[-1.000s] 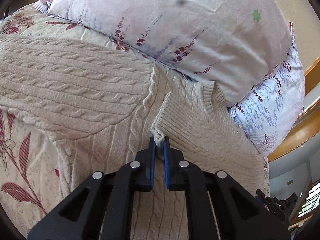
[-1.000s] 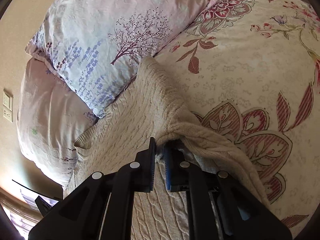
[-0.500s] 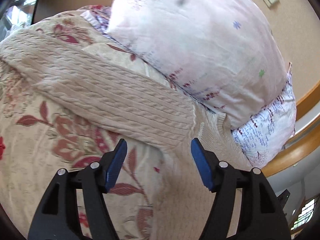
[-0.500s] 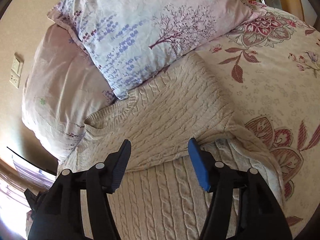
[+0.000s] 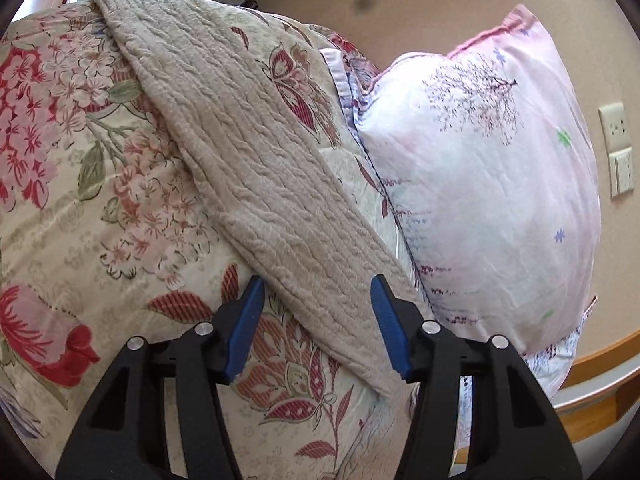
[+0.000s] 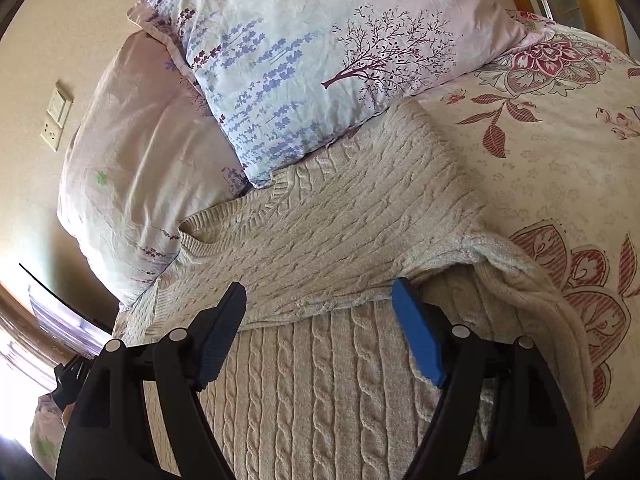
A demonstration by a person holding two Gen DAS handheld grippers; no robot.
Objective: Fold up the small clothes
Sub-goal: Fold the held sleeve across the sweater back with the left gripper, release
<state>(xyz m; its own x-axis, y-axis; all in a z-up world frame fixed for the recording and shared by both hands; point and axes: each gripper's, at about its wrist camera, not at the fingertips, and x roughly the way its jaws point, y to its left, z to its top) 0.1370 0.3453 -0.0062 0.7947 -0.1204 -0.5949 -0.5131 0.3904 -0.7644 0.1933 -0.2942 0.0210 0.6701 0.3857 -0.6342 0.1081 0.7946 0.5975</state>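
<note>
Left wrist view: the left tongs (image 5: pixel 318 322) are being held released, their blue pads (image 5: pixel 244 326) spread wide and grasping nothing. One sleeve (image 5: pixel 256 184) of the cream cable-knit sweater is being shown stretched flat and diagonally across the floral bedspread (image 5: pixel 68 200), its ribbed cuff lying far from the tongs and its near end passing between the two pads without being touched by either. Beside the sleeve, on the side away from the large red flowers, a pink pillow (image 5: pixel 492 184) printed with a tree is being propped against the beige wall (image 5: pixel 400 4). A wall socket plate (image 5: pixel 618 148) is being shown beyond the pillow.

Right wrist view: the right tongs (image 6: pixel 320 334) are likewise being held released, with nothing between the pads (image 6: pixel 418 336). The sweater (image 6: pixel 320 392) is lying on the bedspread (image 6: pixel 560 152) directly ahead of and beneath the tongs. Its other sleeve (image 6: pixel 340 236) is being shown folded crosswise over the chest, just below the ribbed neckline, with the fold edge lying between the pads. The neckline is resting against a lavender-print pillow (image 6: pixel 320 40), beside which a plain pink pillow (image 6: pixel 132 152) is leaning. A light switch (image 6: pixel 56 116) is being shown on the wall beyond that pillow.
</note>
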